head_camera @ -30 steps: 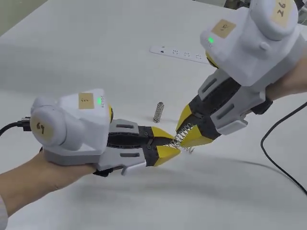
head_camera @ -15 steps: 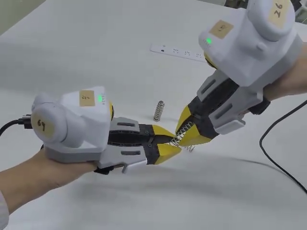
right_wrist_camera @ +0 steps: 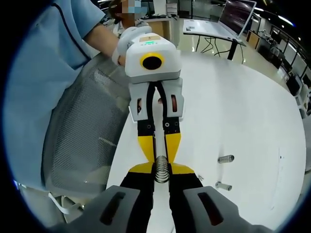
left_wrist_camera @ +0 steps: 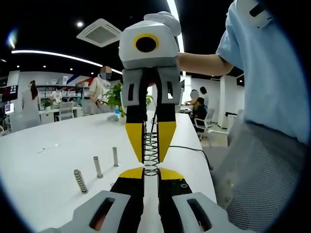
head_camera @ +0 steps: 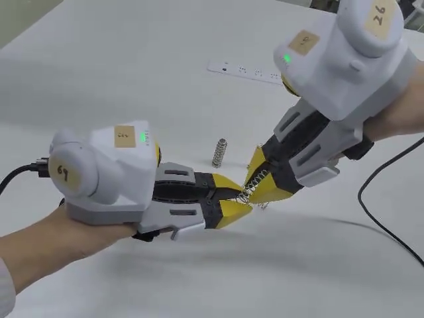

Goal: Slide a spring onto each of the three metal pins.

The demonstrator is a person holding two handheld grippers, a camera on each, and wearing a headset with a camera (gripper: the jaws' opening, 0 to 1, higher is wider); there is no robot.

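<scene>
Left gripper view, read from left to right: three metal pins stand on the white bench (left_wrist_camera: 39, 170). The sprung pin (left_wrist_camera: 80, 181) wears a coil, while the second pin (left_wrist_camera: 98, 166) and the third pin (left_wrist_camera: 115, 157) are both bare. At centre the loose spring (left_wrist_camera: 151, 145) is carried in the air, clear of the bench. The left gripper (left_wrist_camera: 151, 174) is closed to a narrow slit, its yellow tips nipping the spring's near end. The right gripper (left_wrist_camera: 151, 158), facing it, is closed along the coil's upper length. Head view gives the same order: left gripper, the sprung pin just behind the tips, then the spring slanting up into the right gripper. The spring is judged light, thin-wired and compliant along its axis. A hard squeeze across the coils could flatten it or shoot it out, since bare wire on smooth pads is probably slippery. A hold by the sides near one end, leaving the other end's bore open for a pin, seems best.
</scene>
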